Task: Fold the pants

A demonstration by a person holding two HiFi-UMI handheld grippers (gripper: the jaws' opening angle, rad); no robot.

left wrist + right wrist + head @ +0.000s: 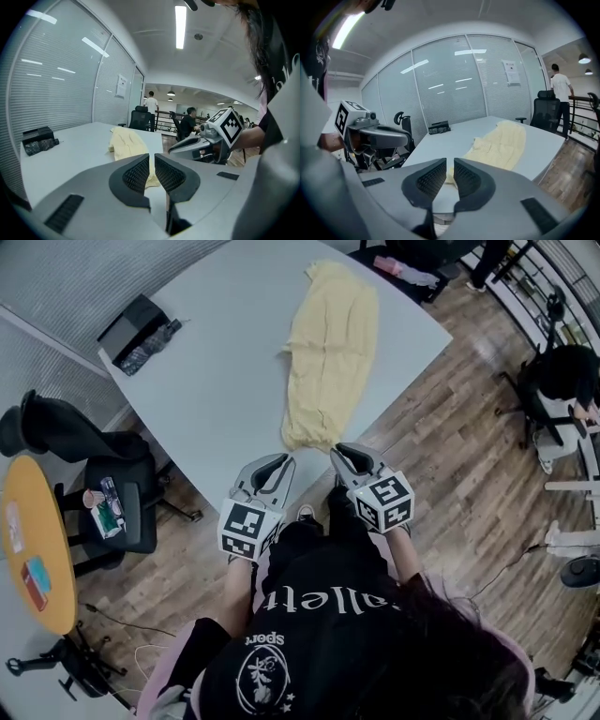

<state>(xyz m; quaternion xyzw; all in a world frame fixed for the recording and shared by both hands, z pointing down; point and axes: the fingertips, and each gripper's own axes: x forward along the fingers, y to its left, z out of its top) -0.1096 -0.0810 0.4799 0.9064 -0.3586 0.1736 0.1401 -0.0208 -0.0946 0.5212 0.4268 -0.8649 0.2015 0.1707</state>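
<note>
Pale yellow pants point(330, 348) lie lengthwise on the grey table point(225, 381), one end at the near edge. My left gripper point(279, 462) hovers at that edge, just left of the pants' near end, jaws shut with nothing between them. My right gripper point(343, 452) sits just right of that end, also shut and empty. In the left gripper view the pants point(125, 143) lie past the closed jaws point(152, 163), with the right gripper point(201, 143) beside them. In the right gripper view the pants point(501, 140) stretch beyond the closed jaws point(450, 165), and the left gripper point(375, 136) is at the left.
A black box point(141, 332) rests on the table's far left corner. Left of the table stand a black office chair point(122, 498) and a round orange table point(37, 549). More chairs and people are beyond the table's far end and to the right.
</note>
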